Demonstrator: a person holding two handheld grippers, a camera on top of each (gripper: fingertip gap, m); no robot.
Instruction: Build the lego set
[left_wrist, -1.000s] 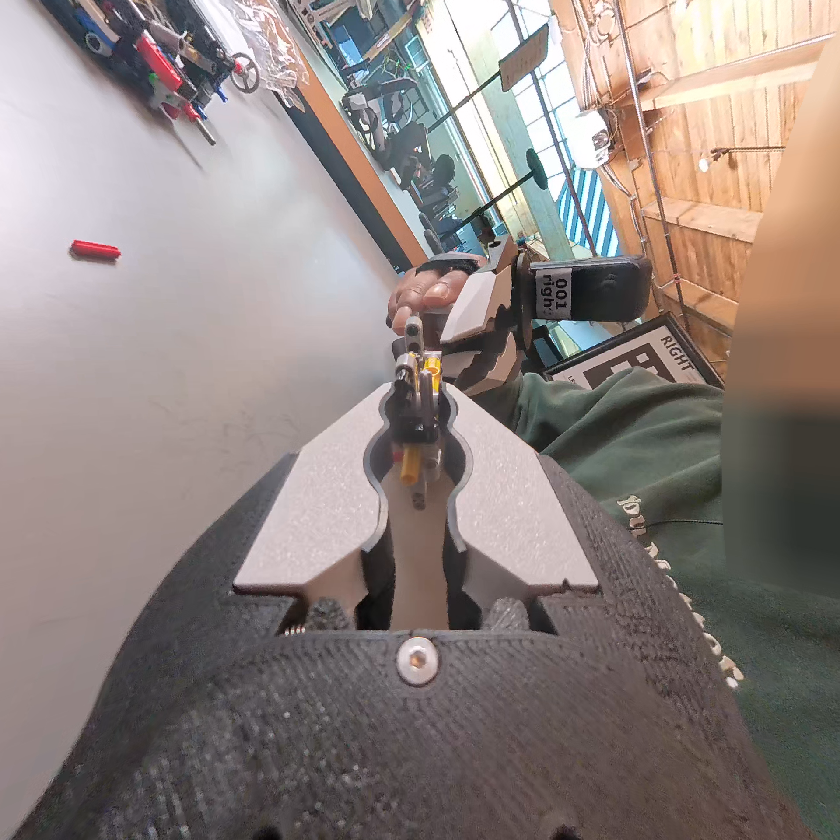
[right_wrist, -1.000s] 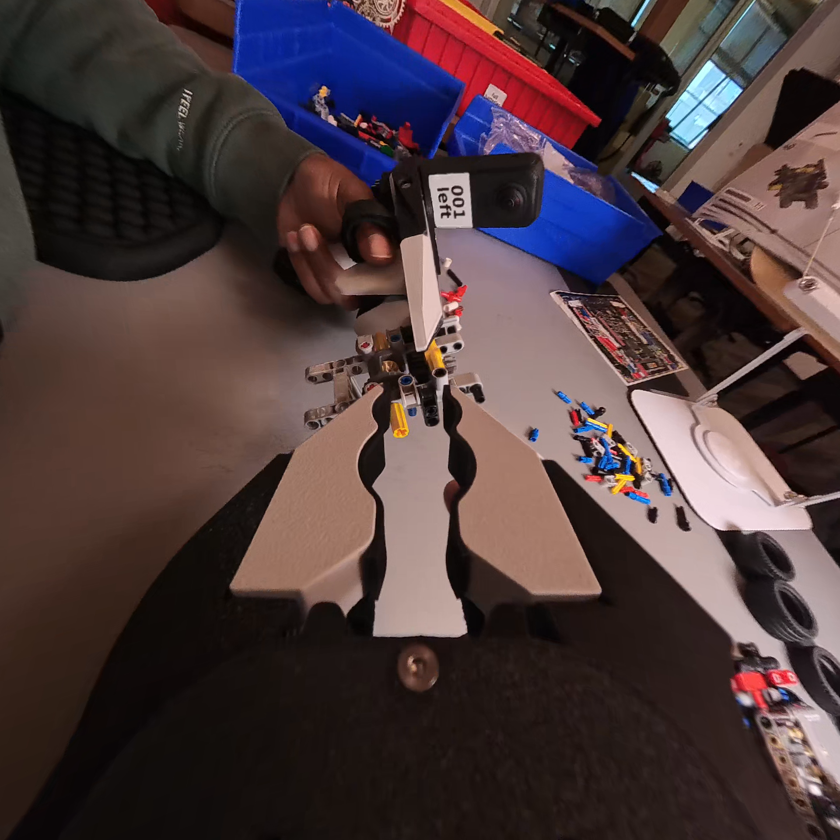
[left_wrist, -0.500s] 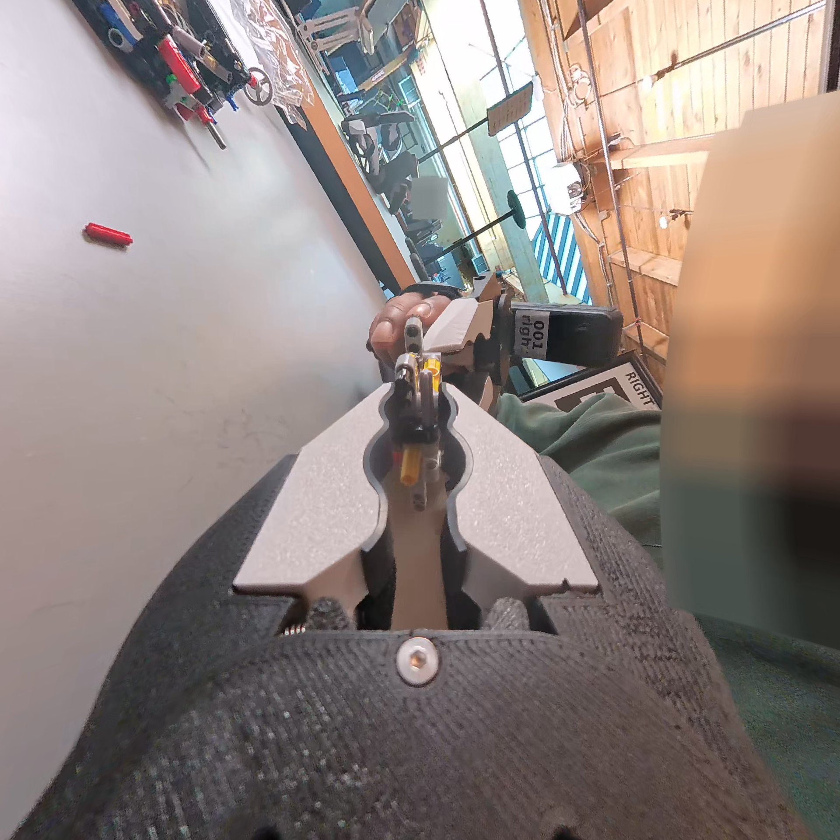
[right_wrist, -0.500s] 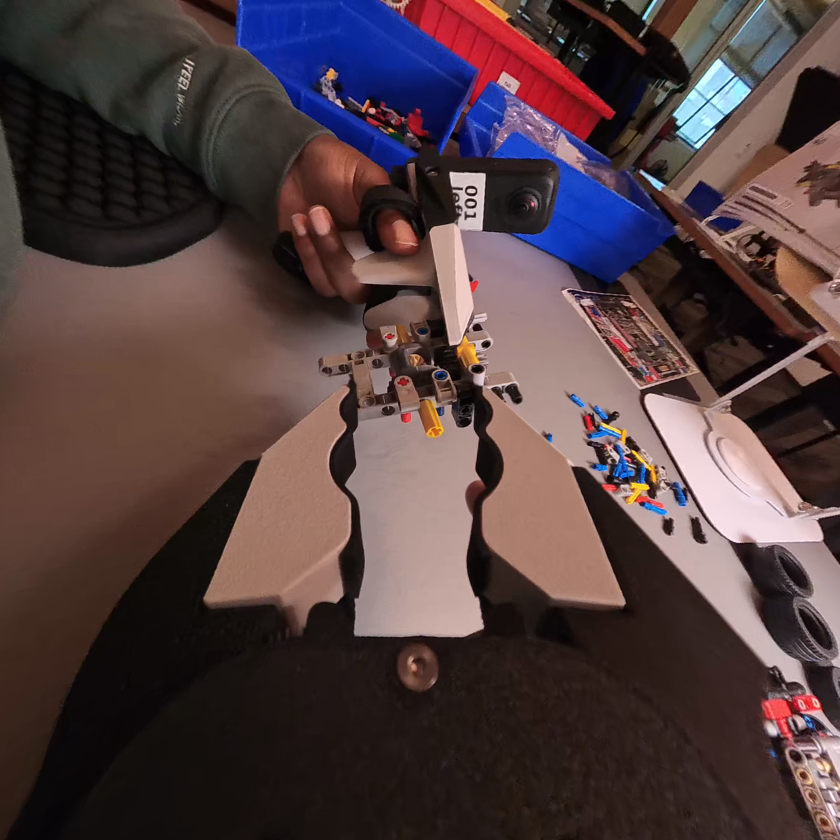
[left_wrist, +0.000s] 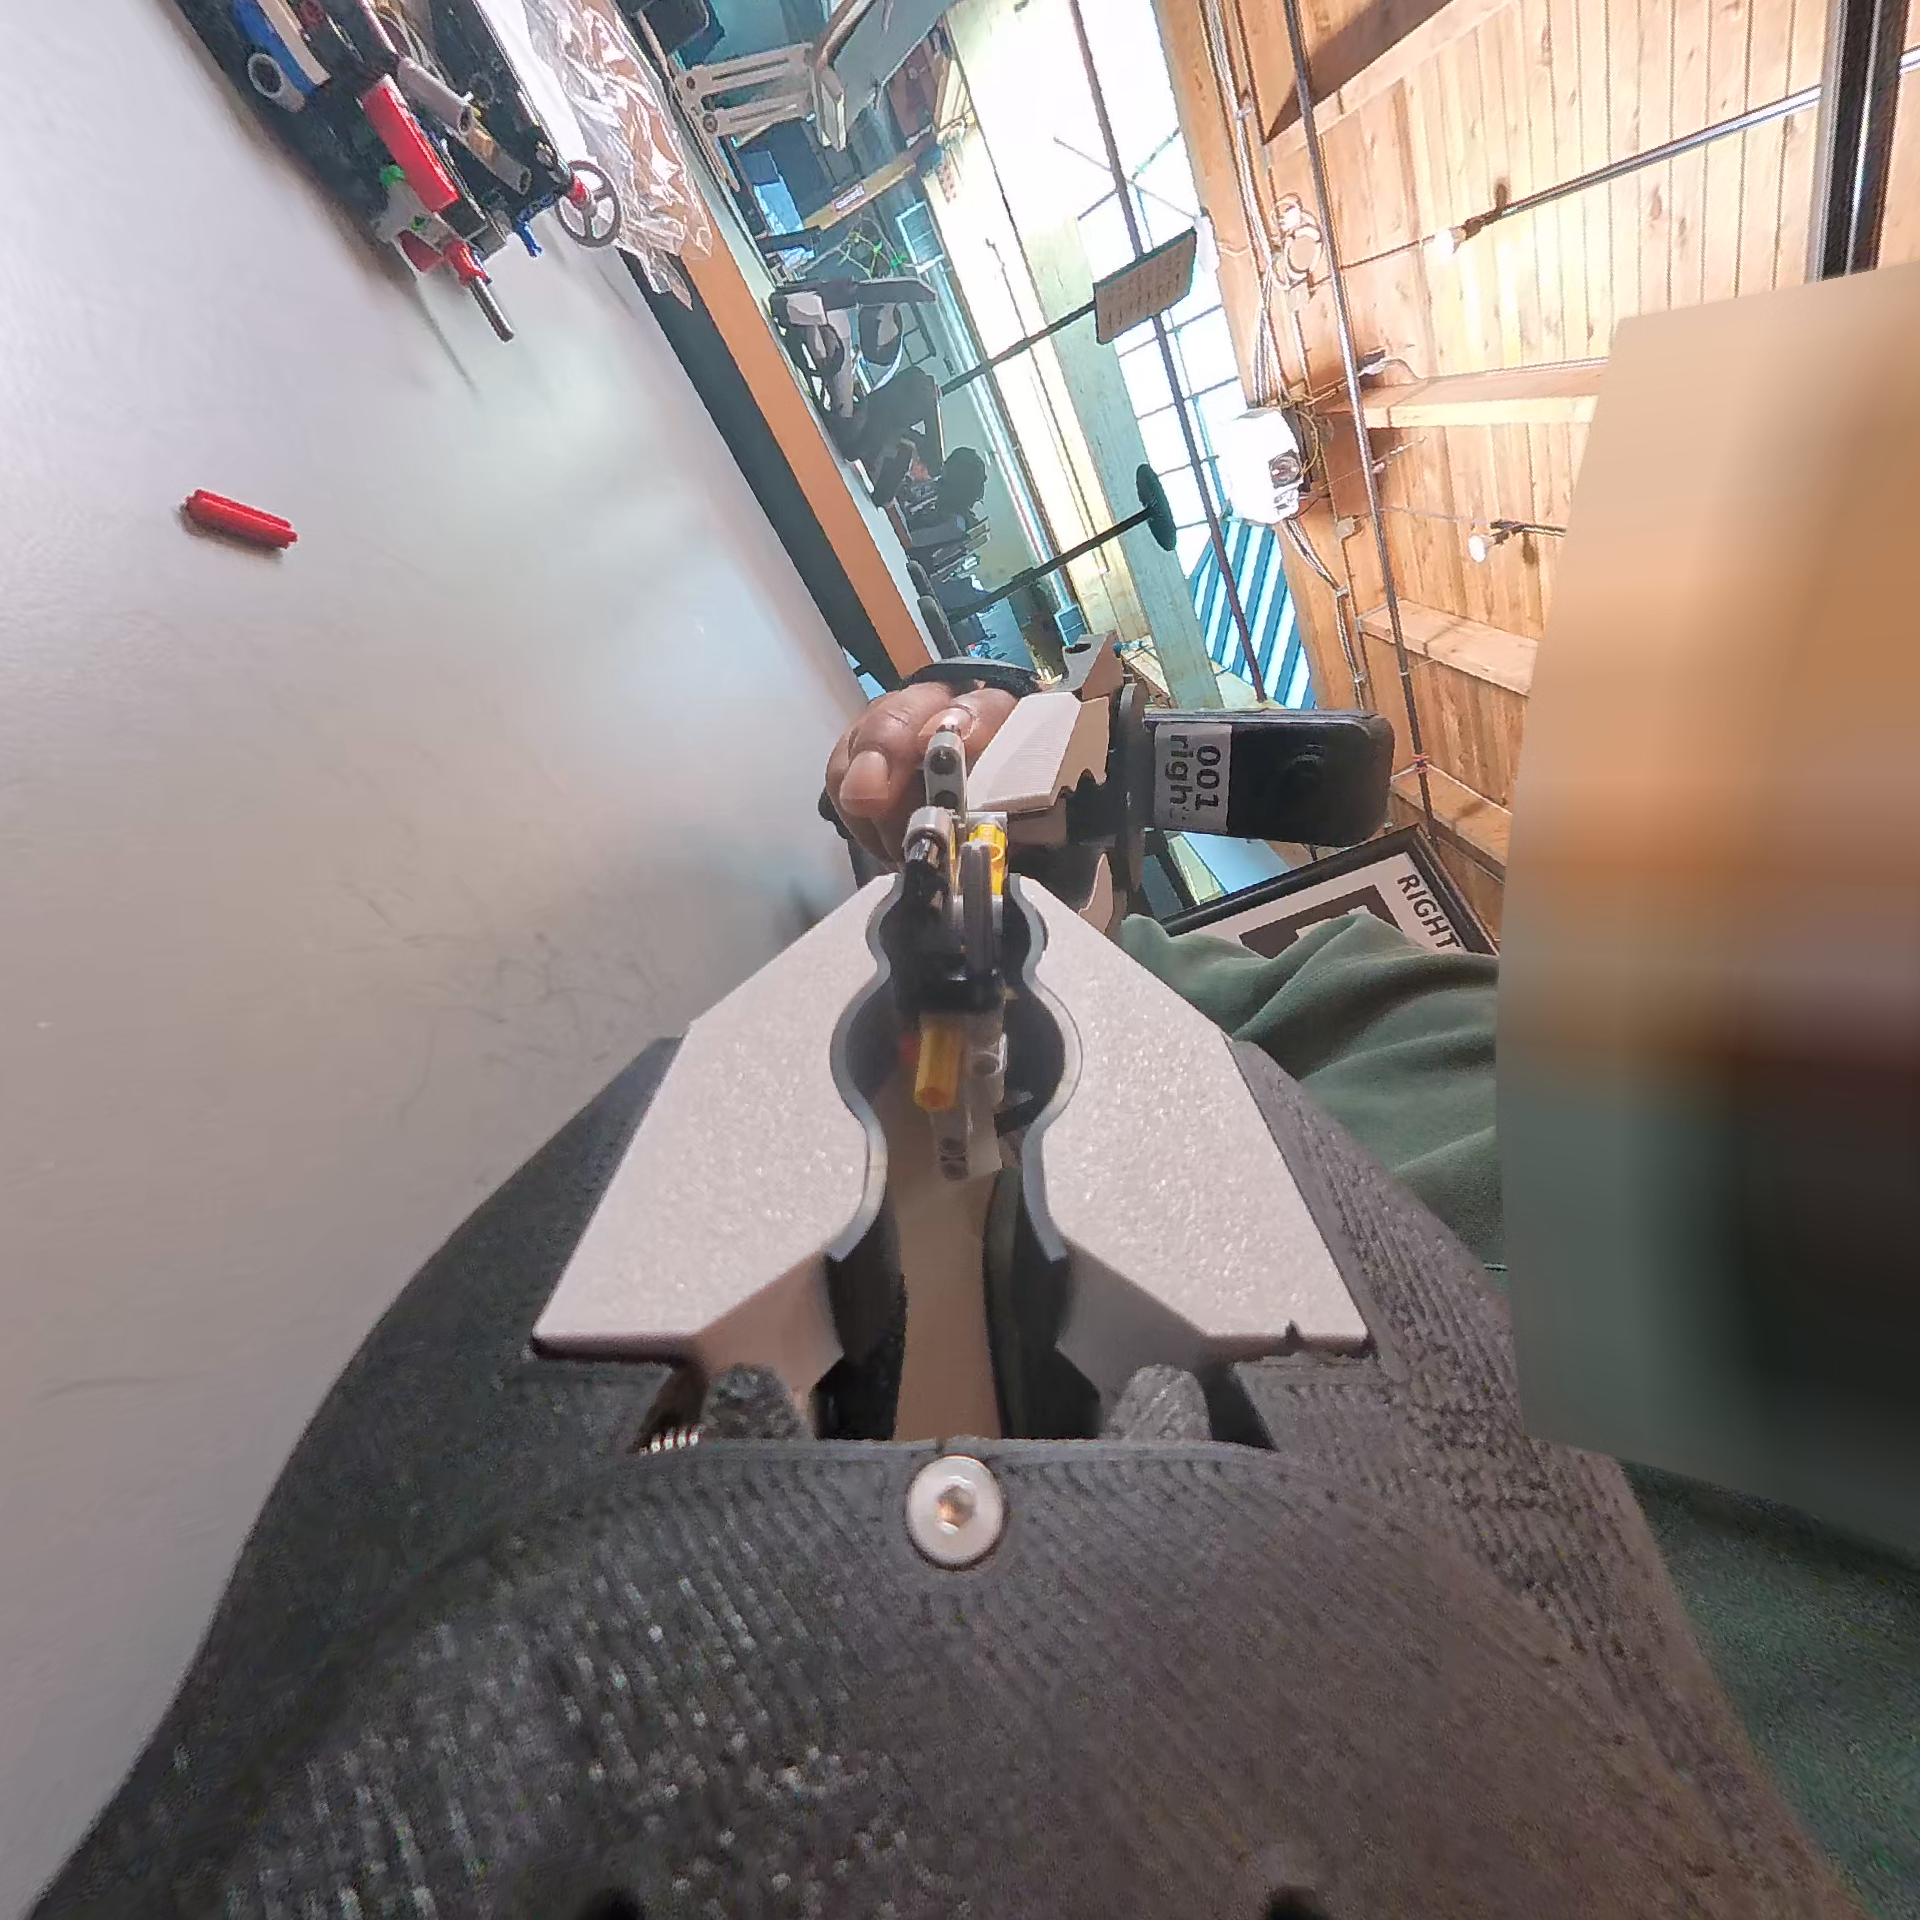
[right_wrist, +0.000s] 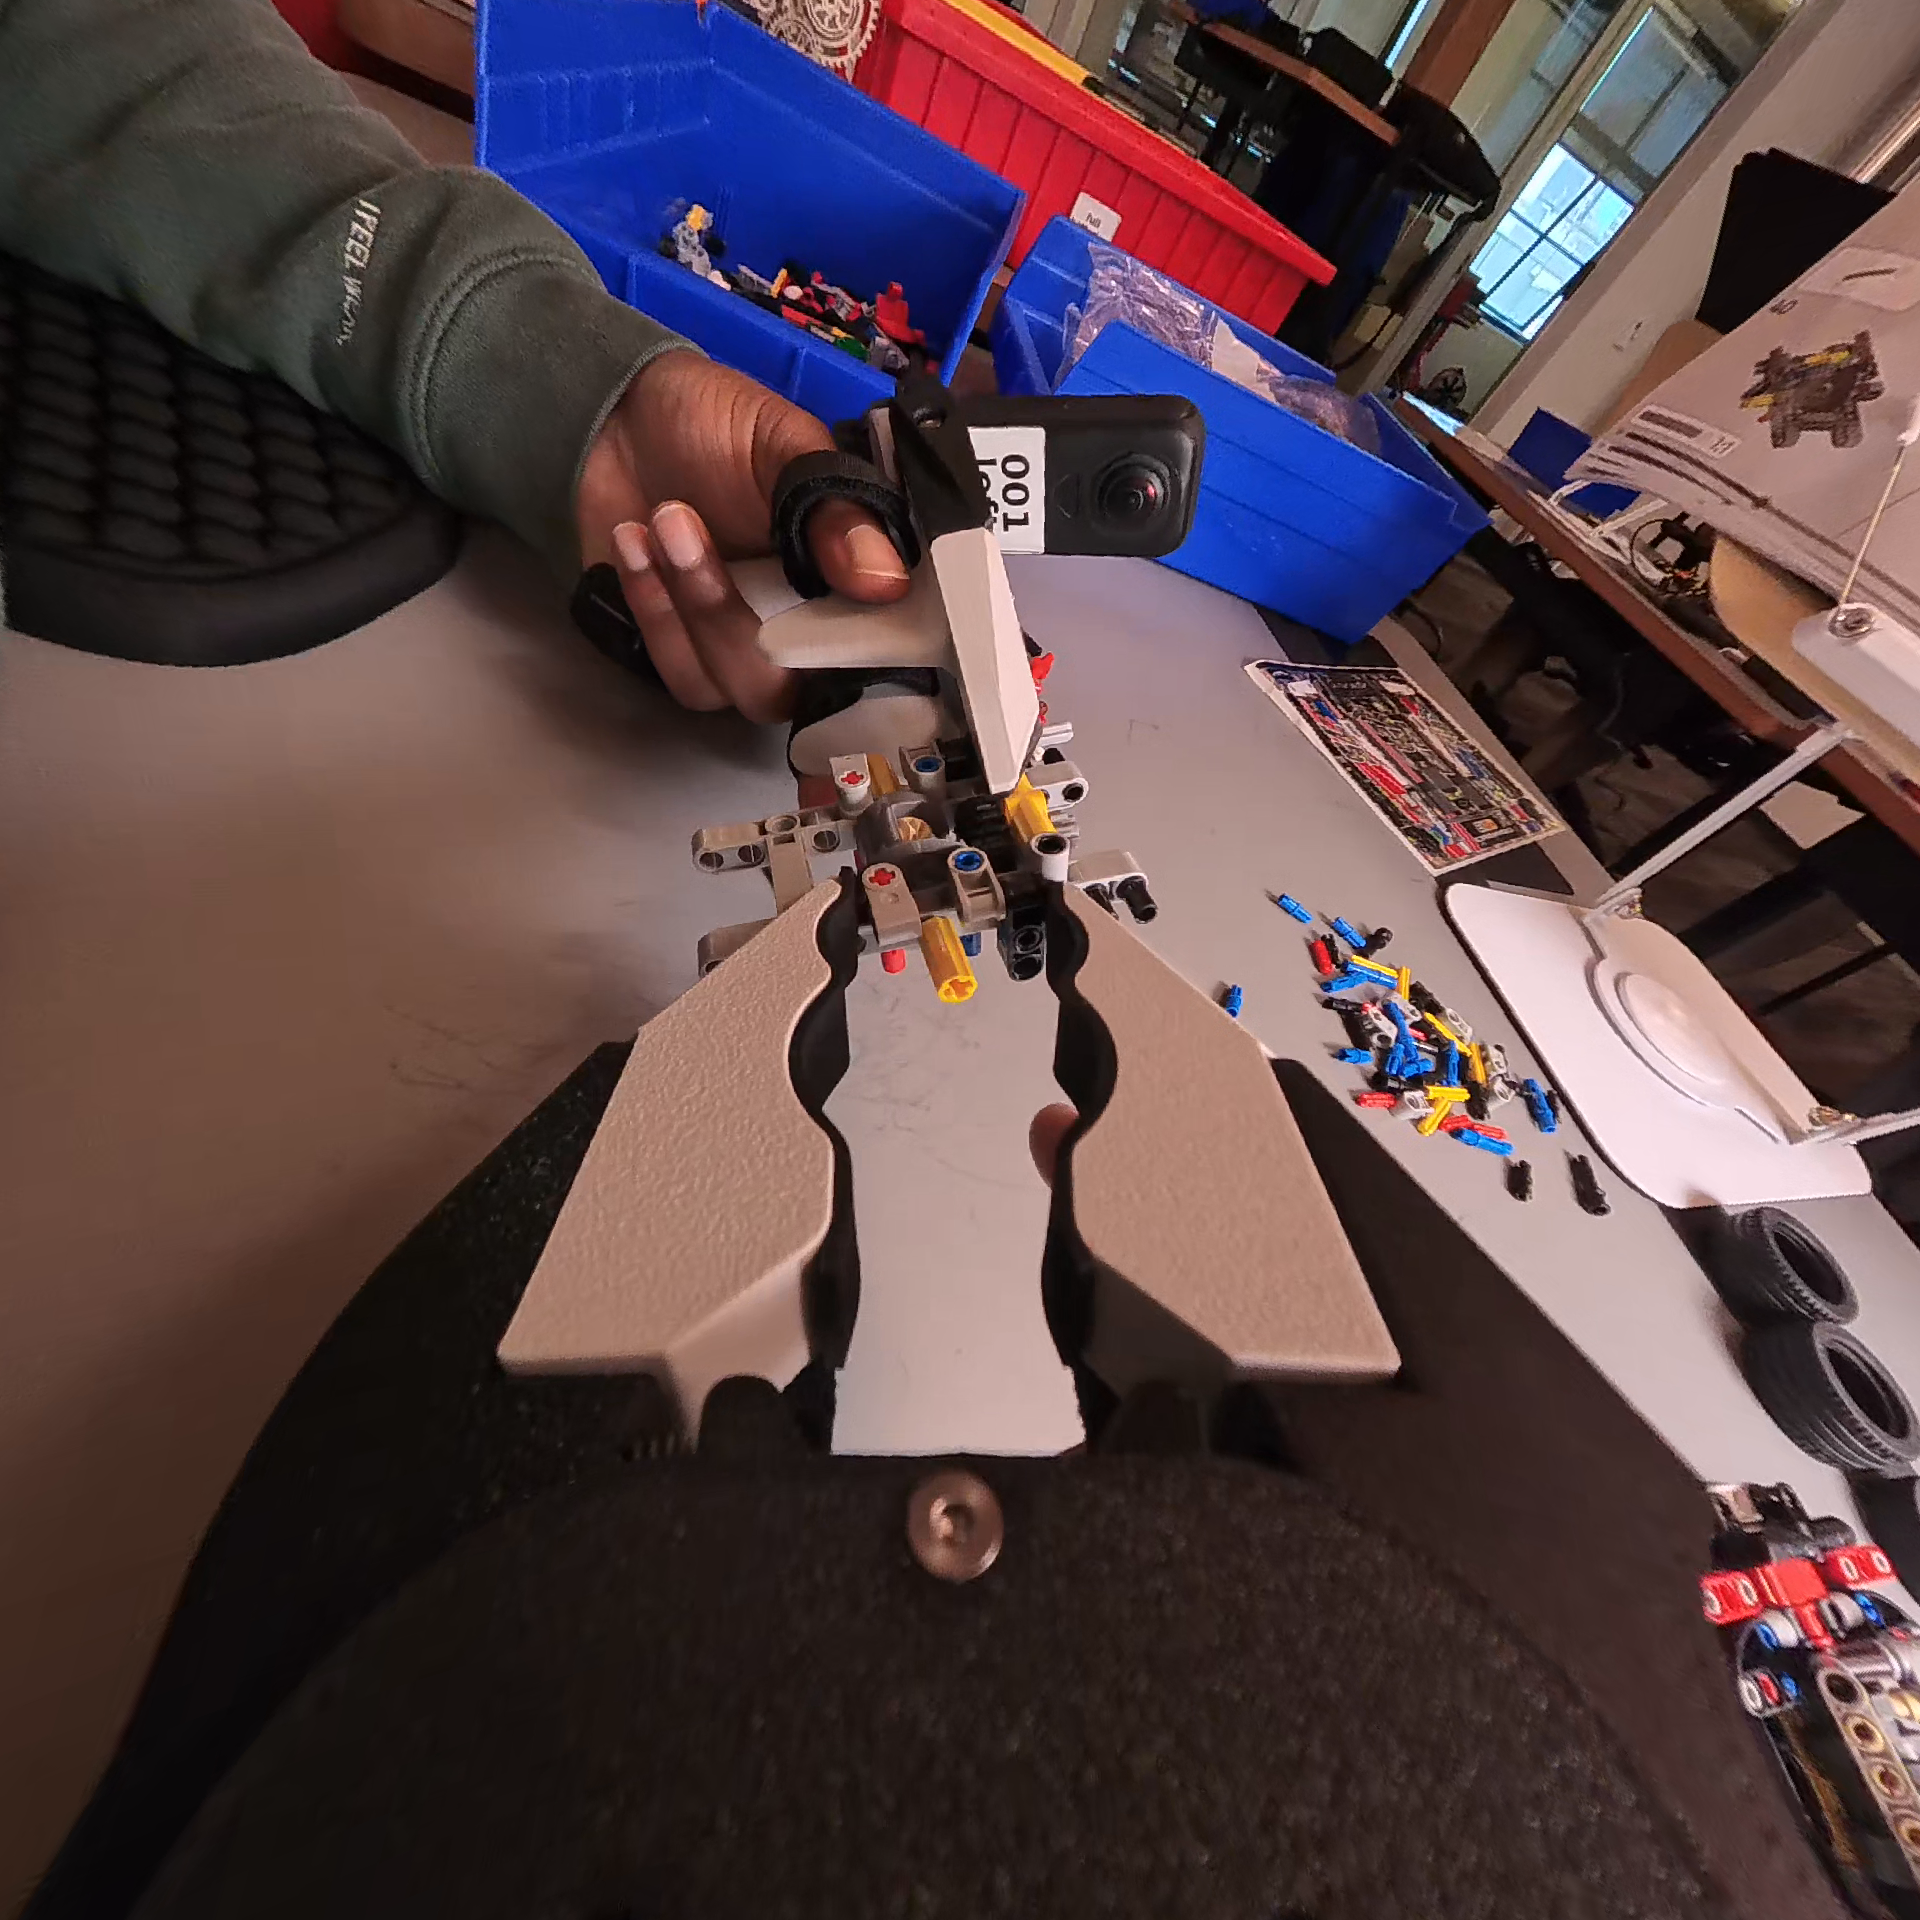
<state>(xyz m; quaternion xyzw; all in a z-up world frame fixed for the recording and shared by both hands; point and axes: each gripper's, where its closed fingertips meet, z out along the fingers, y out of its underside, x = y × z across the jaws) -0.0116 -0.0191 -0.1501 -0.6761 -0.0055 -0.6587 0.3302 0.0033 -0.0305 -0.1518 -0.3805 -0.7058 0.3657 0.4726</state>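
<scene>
Lego assembly (right_wrist: 935, 852) clamped in left gripper (left_wrist: 956, 914) above table (right_wrist: 312, 831); right gripper (right_wrist: 951, 914) spread apart, tips flanking assembly; loose pieces (right_wrist: 1423, 1049) scattered toward right edge.

Daylight pours in through the tall windows (left_wrist: 1049, 343) in the left wrist view, blowing the panes out to near white and leaving a soft sheen on the grey table (left_wrist: 312, 831). Both views bow heavily at the edges. The right wrist view is dimmer, with soft shadows under the loose pieces (right_wrist: 1423, 1049). A mosaic patch covers the left view's right side.
</scene>
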